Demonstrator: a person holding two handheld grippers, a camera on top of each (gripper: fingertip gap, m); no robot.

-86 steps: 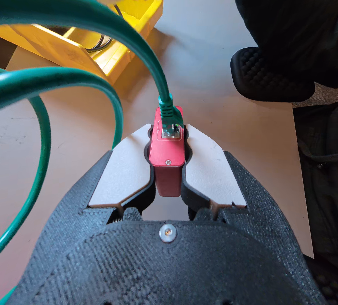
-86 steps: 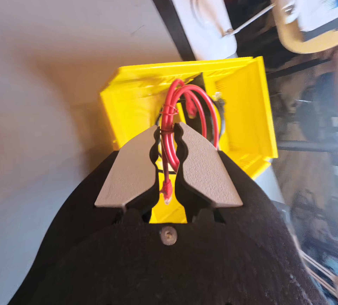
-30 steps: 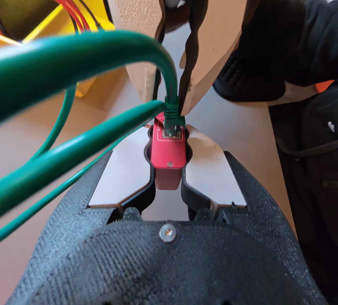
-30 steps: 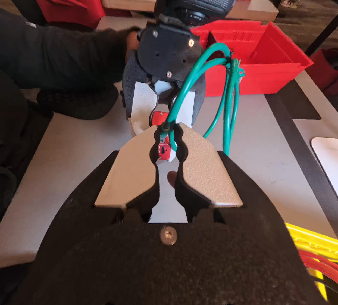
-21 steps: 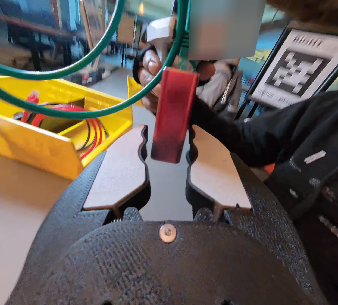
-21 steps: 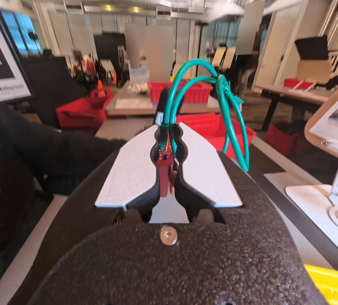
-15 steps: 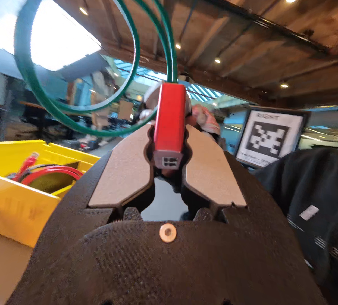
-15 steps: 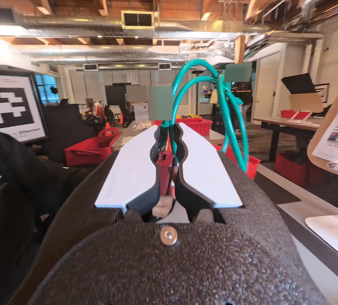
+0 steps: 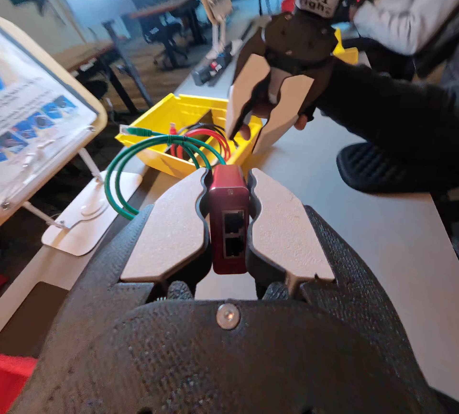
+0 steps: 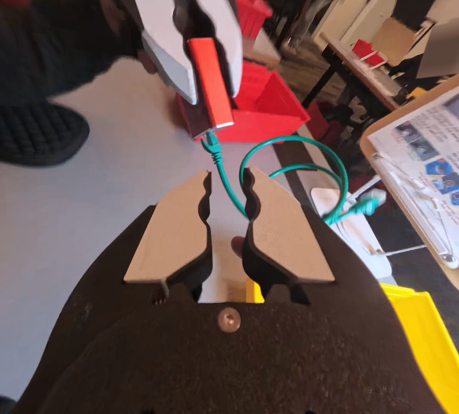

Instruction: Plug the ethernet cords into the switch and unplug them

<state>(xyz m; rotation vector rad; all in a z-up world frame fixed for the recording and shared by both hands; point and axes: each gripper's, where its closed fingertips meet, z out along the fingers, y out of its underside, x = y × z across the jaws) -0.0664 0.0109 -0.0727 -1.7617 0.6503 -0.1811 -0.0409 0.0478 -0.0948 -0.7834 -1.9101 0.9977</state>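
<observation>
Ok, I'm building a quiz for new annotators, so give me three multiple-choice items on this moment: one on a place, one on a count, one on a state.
1. Where do the red cords lie?
A. In the red bin
B. In the yellow bin
C. On the bare table

2. How many empty ports on the switch face the left wrist camera?
A. One
B. Two
C. Four

3. What state is the right gripper in?
A. Shut on the switch
B. Shut on the green cord
C. Open, gripping nothing

Key:
1 B: the red cords coil inside the yellow bin.
2 B: the switch shows two stacked ports, neither with a plug in it.
3 C: the right gripper has its fingers apart, and the green cord only passes through the gap between them.
</observation>
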